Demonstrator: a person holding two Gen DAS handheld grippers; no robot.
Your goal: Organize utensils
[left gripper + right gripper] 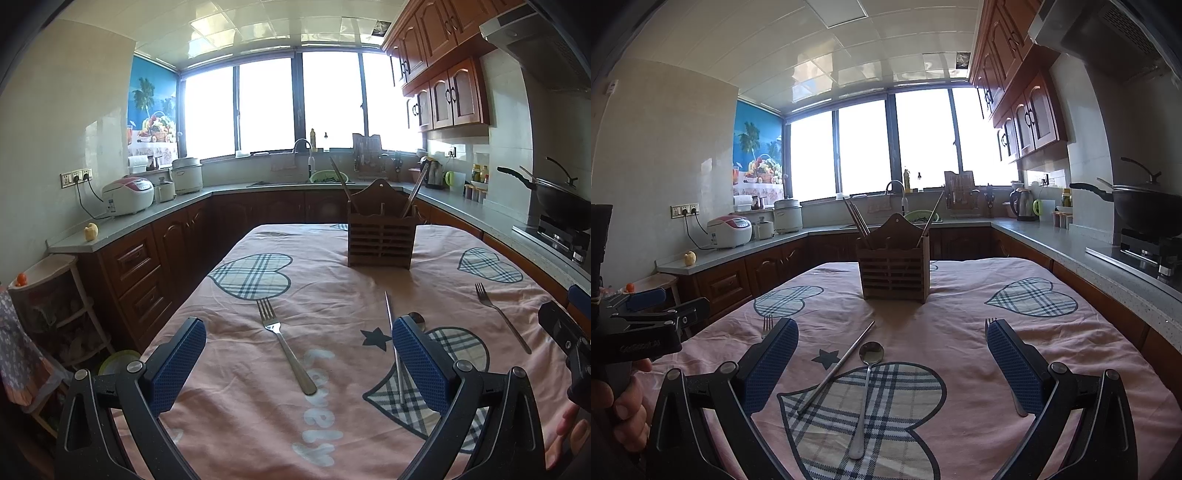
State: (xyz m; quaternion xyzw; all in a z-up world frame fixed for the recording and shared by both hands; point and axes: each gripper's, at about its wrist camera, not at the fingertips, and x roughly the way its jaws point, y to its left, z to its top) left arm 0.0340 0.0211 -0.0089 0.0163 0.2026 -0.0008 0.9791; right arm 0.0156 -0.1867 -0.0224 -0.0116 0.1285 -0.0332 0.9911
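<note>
Both hand-held grippers are held apart and empty: left hand-held gripper [299,363], right hand-held gripper [892,363]. The steel fork [284,350] is seen between the left fingers, its long axis near-to-far; the slatted wooden utensil holder [380,236] stands farther right on the pink-clothed counter [332,280].

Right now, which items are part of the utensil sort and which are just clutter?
Job:
wooden caddy, chopsticks already in it
left fork
right fork
spoon
metal chopsticks
left gripper and right gripper, both open

Background:
rice cooker
kettle
wok
apple
</note>
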